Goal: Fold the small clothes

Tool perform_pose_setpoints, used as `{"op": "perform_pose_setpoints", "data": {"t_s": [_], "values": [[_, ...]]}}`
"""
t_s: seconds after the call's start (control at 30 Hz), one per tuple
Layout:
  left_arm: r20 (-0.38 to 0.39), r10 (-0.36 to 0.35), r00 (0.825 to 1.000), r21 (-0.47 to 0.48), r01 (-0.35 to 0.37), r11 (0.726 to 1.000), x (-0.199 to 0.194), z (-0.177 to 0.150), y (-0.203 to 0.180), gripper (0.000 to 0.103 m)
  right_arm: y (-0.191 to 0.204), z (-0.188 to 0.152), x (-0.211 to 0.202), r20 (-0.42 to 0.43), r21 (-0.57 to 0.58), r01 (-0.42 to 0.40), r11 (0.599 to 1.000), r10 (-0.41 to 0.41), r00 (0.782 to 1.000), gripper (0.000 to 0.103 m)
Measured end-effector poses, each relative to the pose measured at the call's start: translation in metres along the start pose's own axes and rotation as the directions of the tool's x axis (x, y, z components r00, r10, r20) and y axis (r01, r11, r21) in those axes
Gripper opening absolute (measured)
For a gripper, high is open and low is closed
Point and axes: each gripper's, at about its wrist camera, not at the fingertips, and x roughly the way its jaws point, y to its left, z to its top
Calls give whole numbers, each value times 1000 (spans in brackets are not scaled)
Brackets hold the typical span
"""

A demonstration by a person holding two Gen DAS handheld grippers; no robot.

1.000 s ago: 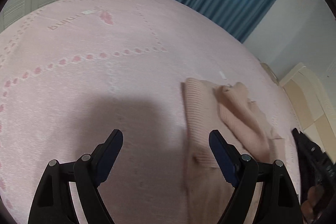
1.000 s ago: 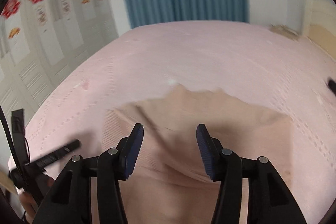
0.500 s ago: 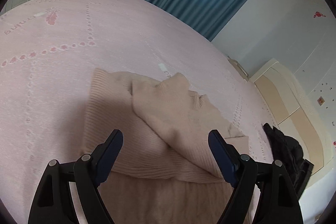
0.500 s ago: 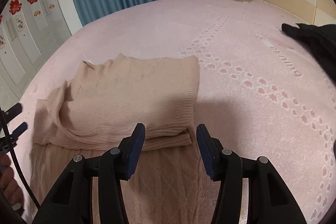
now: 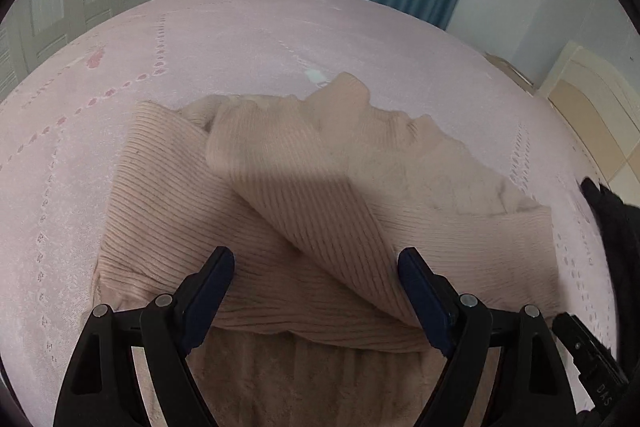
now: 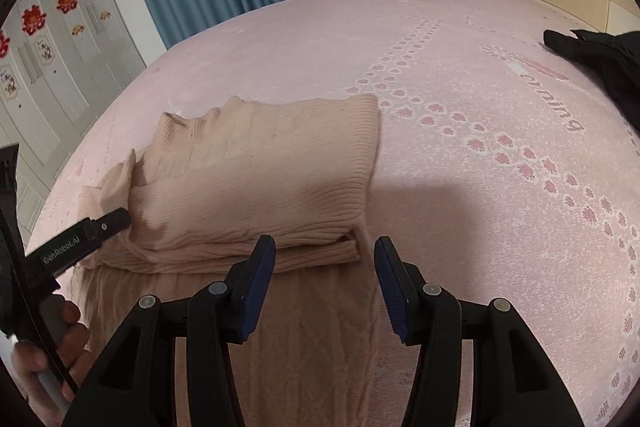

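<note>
Since the earlier frames your left gripper (image 5: 316, 291) has swung in from bare bedspread to sit over the sweater (image 5: 304, 211), and your right gripper (image 6: 325, 277) has dropped toward its near folded edge. The sweater lies on the pink bed (image 6: 460, 155), centre-left in the right wrist view, filling the middle of the left wrist view. Progress: the upper body is doubled over in thick layers and one ribbed sleeve lies slanted across the fold; the lower panel runs unfolded toward the bottom edge of both frames, so at least one more fold is judged outstanding. Both grippers point steeply downward at the fabric. Left jaws stand wide apart, holding nothing. Right jaws stand about half apart, empty, just short of the fold's corner. Your hand (image 6: 48, 359) shows at lower left
</note>
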Motion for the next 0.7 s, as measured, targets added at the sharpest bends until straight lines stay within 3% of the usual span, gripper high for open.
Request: {"op": "perform_pose_setpoints", "data": {"t_s": [0.17,0.3,0.37,0.47,0.6,0.7], "values": [[19,68,998,-129,-65,990,-4,5,39,81,-8,4,0,-3,43,4,999,-4,1000,51],[20,-37,999,-196,40,980,-10,7,58,83,-5,4,-2,5,58,-6,998,6,1000,51],[19,-102,995,-177,104,979,-10,7,48,83,0,3,-2,6,52,-8,999,8,1000,51],[-10,-123,992,-115,121,986,-4,1,21,85,6,1,0,3,32,-1,999,1,1000,51],[-19,-17,1000,-2,17,1000,3,-10,-20,88,8,-1,-1,4,23,0,1000,0,1000,51],[-27,71,997,53,-69,996,11,-14,-30,88,6,-1,0,3,30,-5,1000,4,1000,51]]}}
